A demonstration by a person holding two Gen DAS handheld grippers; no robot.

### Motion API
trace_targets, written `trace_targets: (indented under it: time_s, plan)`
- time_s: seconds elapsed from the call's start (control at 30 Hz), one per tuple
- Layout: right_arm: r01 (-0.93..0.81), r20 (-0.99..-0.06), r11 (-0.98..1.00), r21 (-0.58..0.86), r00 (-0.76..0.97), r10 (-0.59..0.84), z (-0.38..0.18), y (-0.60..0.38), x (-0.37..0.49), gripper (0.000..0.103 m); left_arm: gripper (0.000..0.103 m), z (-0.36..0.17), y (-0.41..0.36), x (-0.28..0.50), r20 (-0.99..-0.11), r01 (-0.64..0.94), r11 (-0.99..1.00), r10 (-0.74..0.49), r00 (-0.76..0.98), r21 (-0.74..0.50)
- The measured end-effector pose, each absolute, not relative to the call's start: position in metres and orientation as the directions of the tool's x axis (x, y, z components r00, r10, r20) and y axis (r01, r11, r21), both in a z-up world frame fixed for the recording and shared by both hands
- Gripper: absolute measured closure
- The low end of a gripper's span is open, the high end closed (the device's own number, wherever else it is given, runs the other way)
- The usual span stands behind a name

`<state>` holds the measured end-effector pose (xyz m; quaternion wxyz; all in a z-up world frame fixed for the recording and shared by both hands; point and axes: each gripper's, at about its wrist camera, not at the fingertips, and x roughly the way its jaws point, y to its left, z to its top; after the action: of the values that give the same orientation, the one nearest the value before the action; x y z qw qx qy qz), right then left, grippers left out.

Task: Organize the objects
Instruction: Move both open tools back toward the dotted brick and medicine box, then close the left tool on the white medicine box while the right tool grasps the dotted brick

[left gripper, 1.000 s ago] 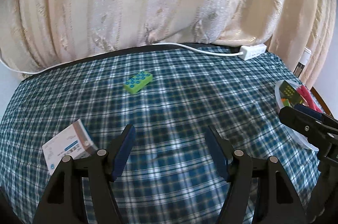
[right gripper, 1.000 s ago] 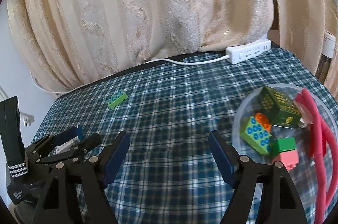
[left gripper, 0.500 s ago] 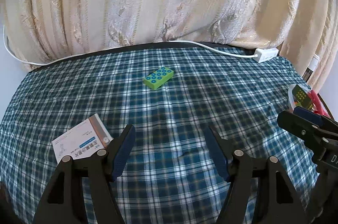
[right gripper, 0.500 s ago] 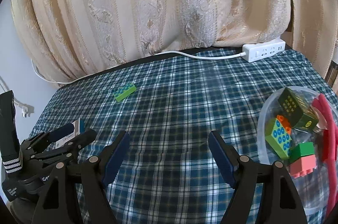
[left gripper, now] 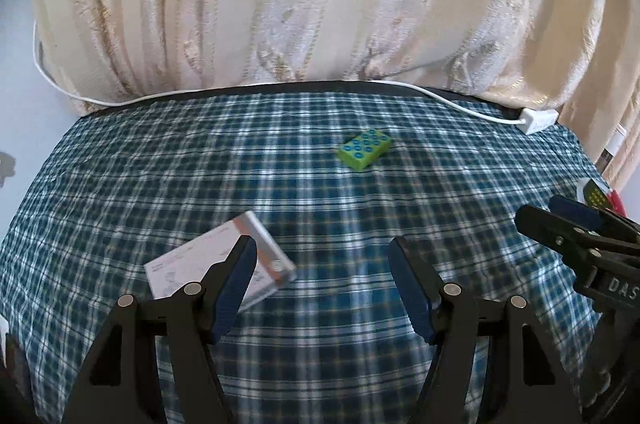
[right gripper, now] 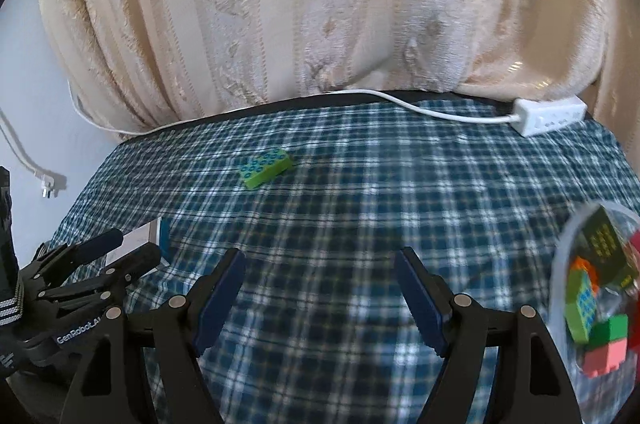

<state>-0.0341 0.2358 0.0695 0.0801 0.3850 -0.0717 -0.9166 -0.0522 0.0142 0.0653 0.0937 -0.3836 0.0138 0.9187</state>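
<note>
Both your left gripper (left gripper: 322, 284) and right gripper (right gripper: 320, 288) hang released over the tablecloth (left gripper: 320, 191), white box (left gripper: 216, 270) touching the left finger, green brick (left gripper: 363, 148) near the far edge.

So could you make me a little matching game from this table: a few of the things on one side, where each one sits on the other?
Things:
1. white box
2. green block with blue studs
3. power strip
4. pink block

Places:
A. inside the clear bowl
B. alone mid-cloth
C. far edge, by the curtain
D. just past the left gripper

Pairs: 1-D, 2-B, 3-C, 4-A
</note>
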Motion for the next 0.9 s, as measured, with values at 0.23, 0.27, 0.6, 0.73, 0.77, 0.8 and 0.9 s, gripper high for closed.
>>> trace_targets:
  time_s: [0.23, 0.27, 0.6, 0.73, 0.77, 0.8, 0.9]
  plan:
    - [0.115, -0.720, -0.976, 0.184, -0.660, -0.214, 0.057, 0.213, -0.070, 0.023, 0.034, 0.062, -0.011, -0.056, -0.713, -0.148, -0.988, 0.139, -0.687, -0.050]
    - [0.117, -0.724, -0.977, 0.180, -0.657, -0.212, 0.056, 0.210, -0.075, 0.023, 0.034, 0.061, -0.014, -0.056, -0.714, -0.144, -0.988, 0.137, -0.687, -0.051]
    - [0.140, -0.748, -0.978, 0.153, -0.630, -0.207, 0.042, 0.179, -0.110, 0.023, 0.034, 0.055, -0.041, -0.062, -0.727, -0.119, -0.992, 0.115, -0.677, -0.046]
    - [0.152, -0.755, -0.977, 0.150, -0.620, -0.212, 0.037, 0.170, -0.120, 0.023, 0.034, 0.053, -0.053, -0.065, -0.731, -0.105, -0.993, 0.115, -0.673, -0.059]
    - [0.155, -0.757, -0.977, 0.148, -0.618, -0.213, 0.036, 0.168, -0.122, 0.023, 0.034, 0.052, -0.055, -0.066, -0.732, -0.100, -0.993, 0.113, -0.672, -0.061]
    - [0.157, -0.758, -0.976, 0.148, -0.616, -0.214, 0.035, 0.167, -0.124, 0.023, 0.034, 0.051, -0.058, -0.067, -0.734, -0.096, -0.993, 0.112, -0.670, -0.064]
    - [0.155, -0.761, -0.975, 0.158, -0.610, -0.220, 0.032, 0.165, -0.131, 0.023, 0.034, 0.047, -0.065, -0.071, -0.741, -0.086, -0.993, 0.116, -0.661, -0.079]
